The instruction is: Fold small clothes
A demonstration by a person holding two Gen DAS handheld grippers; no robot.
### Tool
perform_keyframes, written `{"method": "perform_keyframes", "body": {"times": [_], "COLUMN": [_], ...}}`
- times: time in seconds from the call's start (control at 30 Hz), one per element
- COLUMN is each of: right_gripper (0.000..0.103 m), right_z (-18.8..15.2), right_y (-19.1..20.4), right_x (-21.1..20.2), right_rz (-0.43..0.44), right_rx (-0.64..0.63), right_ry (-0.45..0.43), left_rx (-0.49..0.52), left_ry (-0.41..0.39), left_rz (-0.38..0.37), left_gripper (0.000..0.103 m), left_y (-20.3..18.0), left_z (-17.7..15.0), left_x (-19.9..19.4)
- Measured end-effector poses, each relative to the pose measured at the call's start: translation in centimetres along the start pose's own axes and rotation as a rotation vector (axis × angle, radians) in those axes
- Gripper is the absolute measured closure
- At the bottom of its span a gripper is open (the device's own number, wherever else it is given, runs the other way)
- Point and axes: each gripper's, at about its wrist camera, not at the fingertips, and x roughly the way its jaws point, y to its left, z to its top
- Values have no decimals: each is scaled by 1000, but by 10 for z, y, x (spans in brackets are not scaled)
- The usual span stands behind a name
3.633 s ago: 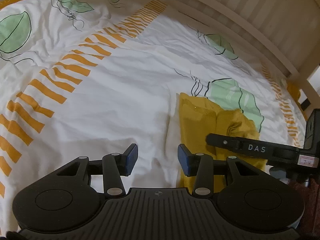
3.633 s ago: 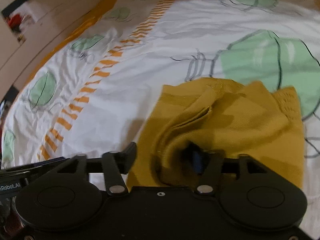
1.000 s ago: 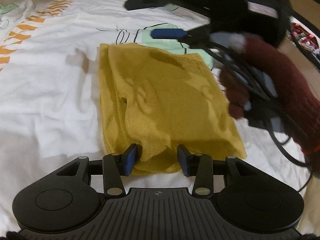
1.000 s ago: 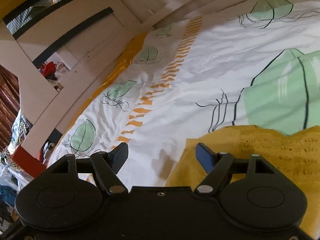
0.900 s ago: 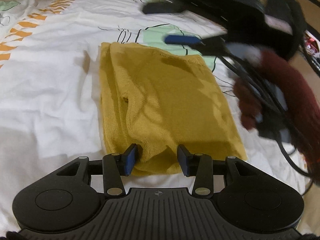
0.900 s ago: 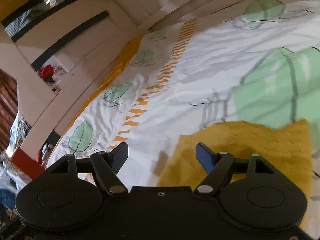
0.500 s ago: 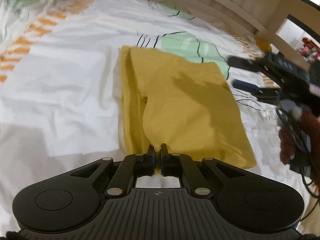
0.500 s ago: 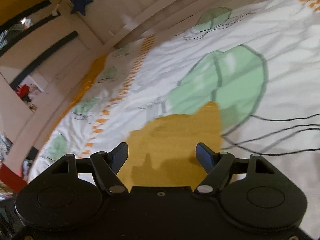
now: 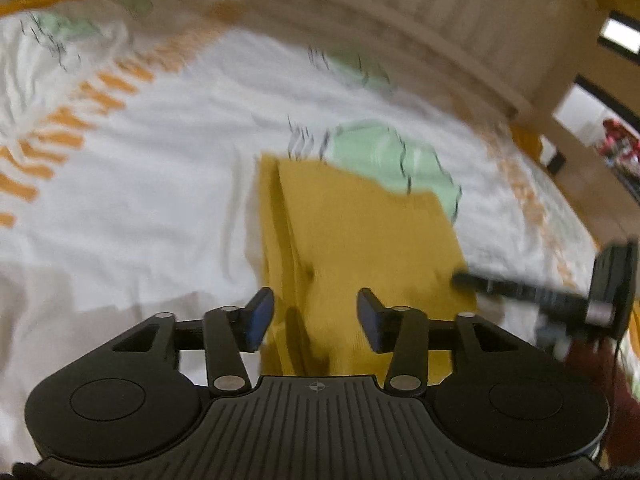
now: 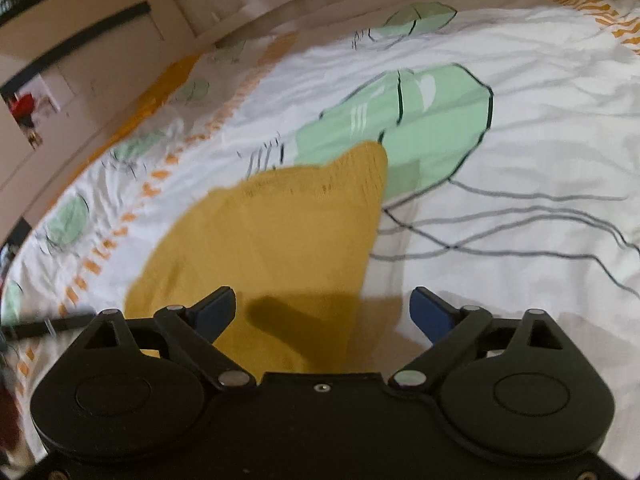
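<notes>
A mustard-yellow knit garment point(image 9: 360, 240) lies folded into a rough rectangle on the white bed sheet point(image 9: 140, 208). My left gripper point(image 9: 316, 322) is open and empty, just above the garment's near edge. My right gripper point(image 10: 322, 312) is open and empty over the garment point(image 10: 272, 248), near its right side. The right gripper also shows in the left wrist view point(image 9: 560, 292), at the garment's right edge. The left wrist view is blurred by motion.
The sheet has green leaf prints point(image 10: 404, 128) and orange stripes point(image 9: 60, 132). A pale wooden bed rail point(image 9: 440, 20) runs along the far side. A doorway with clutter point(image 10: 28, 108) lies beyond the bed at the left.
My left gripper was shut on the garment's near edge half a second ago; it has opened, let go and pulled back. My right gripper has swung down to the garment's right side.
</notes>
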Motion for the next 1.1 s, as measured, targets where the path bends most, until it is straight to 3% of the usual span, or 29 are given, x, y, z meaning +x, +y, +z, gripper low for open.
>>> {"method": "perform_keyframes", "body": {"times": [0.17, 0.43, 0.63, 0.8, 0.9, 0.97, 1.0, 1.1], "right_gripper": [0, 0, 0, 0, 0, 0, 0, 0], "right_z": [-8, -12, -13, -13, -14, -14, -14, -13], "right_y": [-4, -4, -5, -6, -5, -5, -5, -5], "right_x": [3, 2, 2, 2, 2, 1, 1, 1], "right_rz": [18, 23, 29, 33, 31, 31, 31, 32], "right_rx": [-5, -36, -28, -20, -23, -23, -23, -22], "right_ry": [6, 4, 2, -1, -1, -3, -3, -4], "left_rx": [-55, 18, -20, -51, -66, -98, -108, -100], "left_ry": [33, 1, 73, 98, 118, 104, 92, 60], "left_rz": [2, 12, 55, 12, 29, 49, 53, 54], "left_gripper": [49, 49, 49, 51, 51, 66, 87, 91], "left_y": [4, -15, -7, -4, -4, -2, -1, -1], "left_z": [20, 41, 41, 40, 41, 42, 42, 42], "left_x": [23, 45, 70, 78, 84, 86, 86, 79]}}
